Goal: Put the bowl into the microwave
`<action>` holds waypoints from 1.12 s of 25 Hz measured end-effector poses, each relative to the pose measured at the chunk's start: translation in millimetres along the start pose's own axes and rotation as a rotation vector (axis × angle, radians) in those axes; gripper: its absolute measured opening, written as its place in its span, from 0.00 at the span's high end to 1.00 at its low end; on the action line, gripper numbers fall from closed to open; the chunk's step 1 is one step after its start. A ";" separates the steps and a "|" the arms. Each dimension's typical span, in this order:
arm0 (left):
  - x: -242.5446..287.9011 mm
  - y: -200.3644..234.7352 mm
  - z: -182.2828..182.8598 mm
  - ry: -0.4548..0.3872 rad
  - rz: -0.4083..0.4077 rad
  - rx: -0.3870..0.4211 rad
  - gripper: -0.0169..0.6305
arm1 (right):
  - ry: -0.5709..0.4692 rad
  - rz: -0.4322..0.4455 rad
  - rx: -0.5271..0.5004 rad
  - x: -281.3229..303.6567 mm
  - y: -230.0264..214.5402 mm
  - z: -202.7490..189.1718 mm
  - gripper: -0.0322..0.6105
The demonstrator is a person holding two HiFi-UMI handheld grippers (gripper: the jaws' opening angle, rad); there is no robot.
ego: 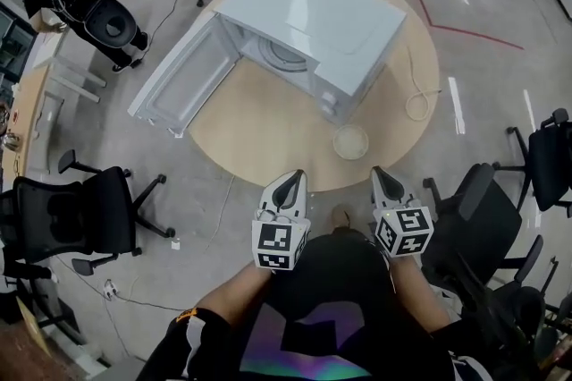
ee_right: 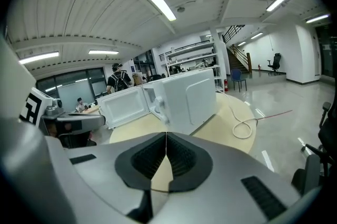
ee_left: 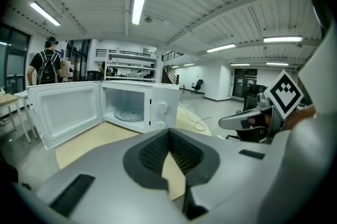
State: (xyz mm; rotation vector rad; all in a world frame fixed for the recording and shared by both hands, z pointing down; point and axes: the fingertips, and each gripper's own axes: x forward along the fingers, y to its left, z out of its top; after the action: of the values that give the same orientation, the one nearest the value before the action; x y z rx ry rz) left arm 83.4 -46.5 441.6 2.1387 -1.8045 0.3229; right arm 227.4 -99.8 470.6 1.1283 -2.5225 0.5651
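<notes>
Head view: empty bowl beside open microwave; left gripper, right gripper each closed.

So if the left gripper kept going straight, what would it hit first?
Probably the microwave, near its knobs, dead ahead of the left gripper. Depth is unclear: held low, it could meet the table first.

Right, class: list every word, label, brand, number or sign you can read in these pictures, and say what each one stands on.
No word, brand, number or sign can be read in any view.
Left gripper and right gripper: their cubes carry black-and-white square patterns only, no letters.
Microwave: any print by its knobs is too small to read.
Person's shirt: a coloured graphic, no legible letters.
</notes>
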 end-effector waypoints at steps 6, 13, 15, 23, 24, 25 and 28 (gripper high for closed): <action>31.7 -4.7 1.7 0.031 0.031 0.016 0.90 | 0.048 0.036 0.005 28.2 -27.1 -4.0 0.93; 66.2 -15.5 0.9 0.060 0.034 0.058 0.90 | 0.112 0.090 0.030 57.4 -50.5 -15.2 0.93; 73.4 -17.3 -1.1 0.070 0.043 0.059 0.90 | 0.126 0.104 0.040 64.1 -57.6 -18.7 0.92; 95.6 -24.3 -13.6 0.115 0.094 0.066 0.90 | 0.201 0.168 0.117 89.8 -82.5 -37.2 0.92; 98.2 -24.9 -16.1 0.120 0.103 0.065 0.90 | 0.211 0.177 0.130 93.0 -85.2 -39.9 0.92; 100.6 -25.5 -18.7 0.126 0.111 0.064 0.90 | 0.219 0.185 0.143 96.0 -87.8 -42.2 0.92; 105.7 -26.4 -26.2 0.143 0.137 0.054 0.90 | 0.241 0.214 0.189 103.2 -93.1 -48.3 0.88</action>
State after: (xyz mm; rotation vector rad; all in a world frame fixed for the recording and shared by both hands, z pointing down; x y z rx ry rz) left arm 128.8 -128.8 502.6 1.9756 -1.8825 0.5494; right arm 238.5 -199.1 578.6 0.7961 -2.4309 0.9527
